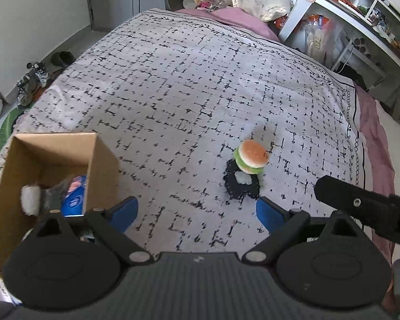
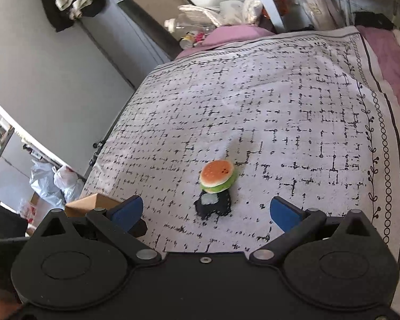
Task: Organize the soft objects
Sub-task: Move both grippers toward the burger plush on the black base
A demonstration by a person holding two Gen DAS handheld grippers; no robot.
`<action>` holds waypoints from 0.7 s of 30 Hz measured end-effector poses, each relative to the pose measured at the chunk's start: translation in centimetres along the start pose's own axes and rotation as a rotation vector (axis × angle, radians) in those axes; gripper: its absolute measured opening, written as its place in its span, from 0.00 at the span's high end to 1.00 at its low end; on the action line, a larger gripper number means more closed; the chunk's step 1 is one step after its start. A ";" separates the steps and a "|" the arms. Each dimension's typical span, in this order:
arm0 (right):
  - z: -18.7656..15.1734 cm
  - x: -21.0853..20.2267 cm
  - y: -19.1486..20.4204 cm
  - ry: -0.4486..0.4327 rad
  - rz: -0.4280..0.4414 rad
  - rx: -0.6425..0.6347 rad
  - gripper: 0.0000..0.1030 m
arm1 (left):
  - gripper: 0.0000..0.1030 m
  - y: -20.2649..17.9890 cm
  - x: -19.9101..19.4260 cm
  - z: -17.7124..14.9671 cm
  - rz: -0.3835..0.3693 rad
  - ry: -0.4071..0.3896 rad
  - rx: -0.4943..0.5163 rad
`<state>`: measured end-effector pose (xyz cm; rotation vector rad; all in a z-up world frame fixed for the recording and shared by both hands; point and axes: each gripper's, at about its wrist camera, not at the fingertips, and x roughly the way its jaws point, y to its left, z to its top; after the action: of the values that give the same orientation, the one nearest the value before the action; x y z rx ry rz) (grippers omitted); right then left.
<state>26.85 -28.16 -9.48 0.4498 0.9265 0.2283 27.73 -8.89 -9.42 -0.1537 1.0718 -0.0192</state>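
Burger plush [image 2: 218,176] sits mid-bedspread [image 2: 280,106] atop a black plush [image 2: 214,208], dead ahead of the right gripper [image 2: 206,210], jaws spread and empty; left gripper [image 1: 197,210], also spread, is beside the cardboard box [image 1: 98,165].

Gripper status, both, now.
Left gripper: open, holding nothing.
Right gripper: open, holding nothing.

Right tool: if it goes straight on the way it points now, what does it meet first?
Probably the black soft toy, with the toy burger leaning on its far side. Both sit centred between the open right tool fingers on the bedspread; depth is uncertain.
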 end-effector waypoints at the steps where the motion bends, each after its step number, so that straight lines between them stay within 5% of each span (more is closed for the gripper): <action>1: 0.1 0.3 -0.4 0.001 0.004 0.018 0.01 | 0.09 -0.1 0.4 0.1 -0.006 0.002 -0.008; 9: 0.6 2.9 -1.7 0.023 -0.023 0.057 0.13 | 0.15 -1.0 3.6 1.0 -0.041 0.018 -0.006; 15: 1.0 5.6 -2.4 0.066 -0.026 0.070 0.31 | 0.31 -0.6 5.6 1.4 -0.061 0.044 -0.035; 21: 1.3 8.4 -2.4 0.084 -0.023 0.074 0.35 | 0.43 0.3 7.3 1.9 -0.042 0.065 -0.037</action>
<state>32.80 -27.50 -15.95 0.5009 1.0246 0.1934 32.82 -9.06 -14.92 -0.2105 1.1341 -0.0425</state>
